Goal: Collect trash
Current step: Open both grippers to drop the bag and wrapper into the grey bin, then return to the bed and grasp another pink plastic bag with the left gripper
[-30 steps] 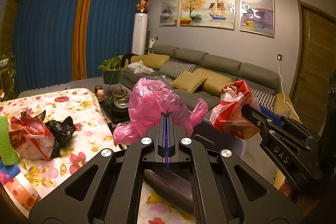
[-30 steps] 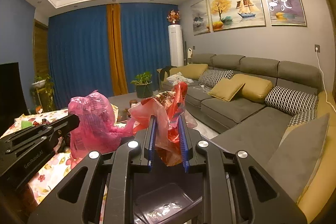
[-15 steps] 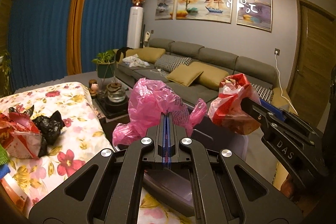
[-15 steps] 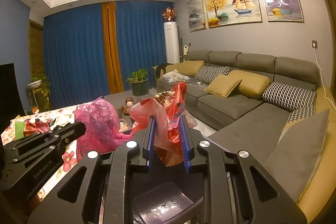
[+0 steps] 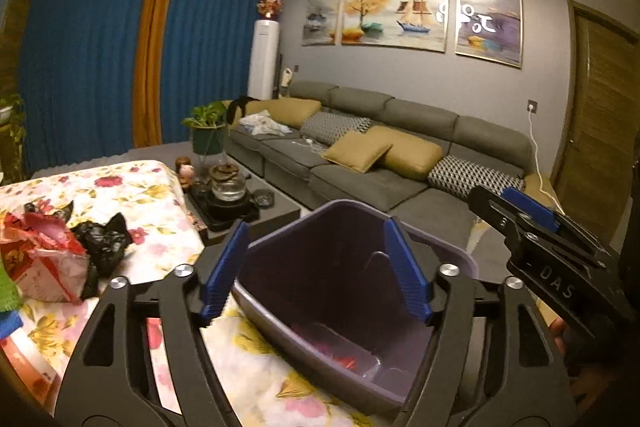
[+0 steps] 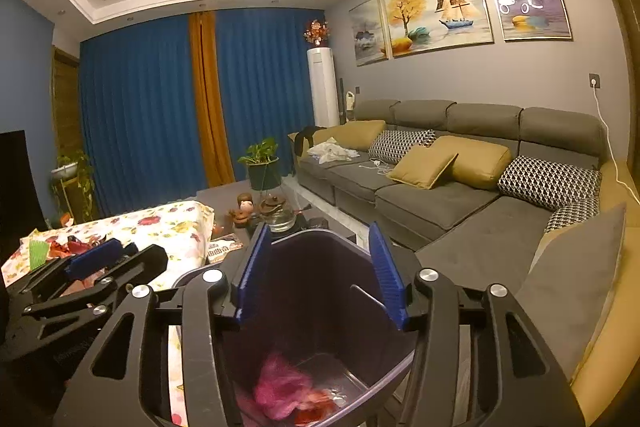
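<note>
A dark purple trash bin (image 5: 432, 241) stands beside the floral table, right under both grippers; it also shows in the right wrist view (image 6: 320, 239). A pink plastic bag (image 6: 280, 387) and a red bag (image 6: 320, 397) lie at its bottom. My left gripper (image 5: 316, 267) is open and empty above the bin. My right gripper (image 6: 318, 271) is open and empty above it too. More trash lies on the table: a black bag (image 5: 106, 239) and a red and white wrapper (image 5: 40, 259).
The floral-cloth table (image 5: 140, 195) is at the left. A low tea table with a glass teapot (image 5: 228, 187) stands behind the bin. A long grey sofa (image 5: 400, 163) with cushions fills the right side. A potted plant (image 5: 206, 131) stands by blue curtains.
Both grippers opened. The pink bag fell from the left one and the red bag from the right one into the bin below.
</note>
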A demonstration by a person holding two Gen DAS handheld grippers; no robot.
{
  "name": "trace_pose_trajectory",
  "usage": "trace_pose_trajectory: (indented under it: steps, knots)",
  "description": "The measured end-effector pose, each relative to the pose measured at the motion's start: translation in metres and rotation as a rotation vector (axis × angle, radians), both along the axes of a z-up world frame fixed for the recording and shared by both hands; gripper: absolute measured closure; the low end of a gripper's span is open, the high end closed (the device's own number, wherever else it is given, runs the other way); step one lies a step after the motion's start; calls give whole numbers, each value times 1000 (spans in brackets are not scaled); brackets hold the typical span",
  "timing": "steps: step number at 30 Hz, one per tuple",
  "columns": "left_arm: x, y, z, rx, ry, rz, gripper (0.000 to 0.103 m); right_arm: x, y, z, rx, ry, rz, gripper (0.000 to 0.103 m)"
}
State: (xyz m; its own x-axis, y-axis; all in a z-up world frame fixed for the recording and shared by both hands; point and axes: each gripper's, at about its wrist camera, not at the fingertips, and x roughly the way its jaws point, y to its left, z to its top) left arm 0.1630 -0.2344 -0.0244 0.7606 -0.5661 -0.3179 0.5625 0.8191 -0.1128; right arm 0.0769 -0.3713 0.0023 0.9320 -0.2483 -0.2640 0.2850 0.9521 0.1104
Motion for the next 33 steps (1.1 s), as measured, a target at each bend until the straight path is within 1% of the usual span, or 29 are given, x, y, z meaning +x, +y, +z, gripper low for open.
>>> trace_pose_trajectory:
  steps: [4,5,8,16,28,33]
  knots:
    - [-8,14,1,-4,-14,48,21,-3,8,0,-11,-3,10,42]
    - [-9,17,2,0,-17,59,21,-3,11,0,-13,-4,14,39]
    - [-14,31,2,14,-17,108,20,-5,16,0,-18,-7,26,36]
    - [-27,85,3,25,-7,269,19,-3,43,-1,-19,2,93,35]
    - [-56,204,-7,42,12,519,19,4,117,-7,-50,24,278,35]
    - [-69,258,-13,43,34,628,19,5,156,-12,-67,31,350,36]
